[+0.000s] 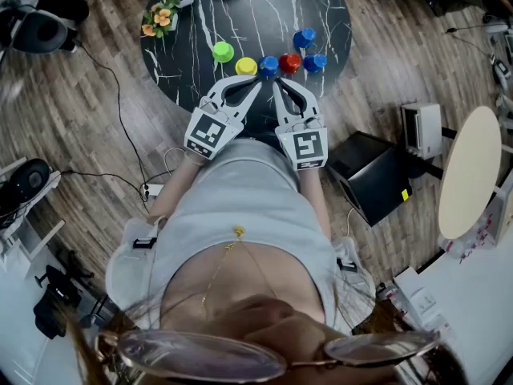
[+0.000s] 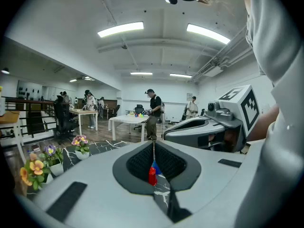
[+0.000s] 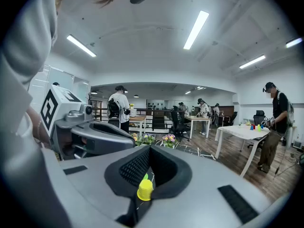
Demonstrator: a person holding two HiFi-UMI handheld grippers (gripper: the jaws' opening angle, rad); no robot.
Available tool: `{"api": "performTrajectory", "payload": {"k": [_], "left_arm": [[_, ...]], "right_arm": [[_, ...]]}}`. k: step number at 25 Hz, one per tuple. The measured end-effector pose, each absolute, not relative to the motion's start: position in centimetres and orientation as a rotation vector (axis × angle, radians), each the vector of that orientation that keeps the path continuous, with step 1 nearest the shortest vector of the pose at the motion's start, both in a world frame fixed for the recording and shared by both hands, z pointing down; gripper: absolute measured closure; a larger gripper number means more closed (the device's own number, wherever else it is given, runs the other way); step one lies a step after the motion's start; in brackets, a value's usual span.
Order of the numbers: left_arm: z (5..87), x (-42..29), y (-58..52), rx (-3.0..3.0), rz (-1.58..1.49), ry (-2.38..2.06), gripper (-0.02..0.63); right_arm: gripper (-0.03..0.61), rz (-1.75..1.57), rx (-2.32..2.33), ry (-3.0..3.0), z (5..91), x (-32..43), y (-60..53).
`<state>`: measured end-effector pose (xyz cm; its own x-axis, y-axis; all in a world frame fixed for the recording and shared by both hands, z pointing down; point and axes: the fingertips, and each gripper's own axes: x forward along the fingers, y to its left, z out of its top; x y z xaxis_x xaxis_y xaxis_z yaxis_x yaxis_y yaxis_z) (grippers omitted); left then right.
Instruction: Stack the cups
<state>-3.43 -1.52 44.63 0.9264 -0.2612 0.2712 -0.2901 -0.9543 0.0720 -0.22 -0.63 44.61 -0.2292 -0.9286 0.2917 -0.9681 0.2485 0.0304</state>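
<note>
Three small white pots at the far left edge of the round black marbled table each held a bunch of flowers. Six cups stood on the table: one green cup, one yellow cup, one red cup and three blue cups. They were small, plain and glossy, each standing on the tabletop itself, none inside another. Yellow, blue, red and blue formed a close row near the person's edge. The green one stood apart to the left, and the third blue stood just behind the row's right end. The left gripper and right gripper hovered side by side just short of the row, each with its jaws pressed together on nothing
</note>
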Motion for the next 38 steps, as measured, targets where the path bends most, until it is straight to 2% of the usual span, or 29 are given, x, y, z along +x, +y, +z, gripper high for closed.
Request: {"api": "performTrajectory", "payload": {"k": [12, 18, 22, 34, 38], "left_arm": [[45.2, -3.8, -3.6, 2.978, 0.411, -0.459, 0.577], [46.6, -4.6, -5.1, 2.957, 0.463, -0.476, 0.574], [47.7, -5.1, -6.4, 2.932, 0.507, -0.475, 0.539], [53.9, -7.6, -11.2, 2.863, 0.729, -0.553, 0.499], [56.6, -8.4, -12.7, 2.849, 0.856, -0.554, 0.457]], "right_arm": [[0.555, 0.281, 1.787, -2.282, 45.2, -0.2, -1.5], [0.505, 0.296, 1.815, -2.260, 45.5, 0.2, -1.8], [0.494, 0.312, 1.833, -2.237, 45.8, 0.5, -2.3], [0.492, 0.370, 1.906, -2.160, 46.8, 1.4, -3.5], [0.492, 0.393, 1.939, -2.136, 46.9, 1.7, -3.5]]}}
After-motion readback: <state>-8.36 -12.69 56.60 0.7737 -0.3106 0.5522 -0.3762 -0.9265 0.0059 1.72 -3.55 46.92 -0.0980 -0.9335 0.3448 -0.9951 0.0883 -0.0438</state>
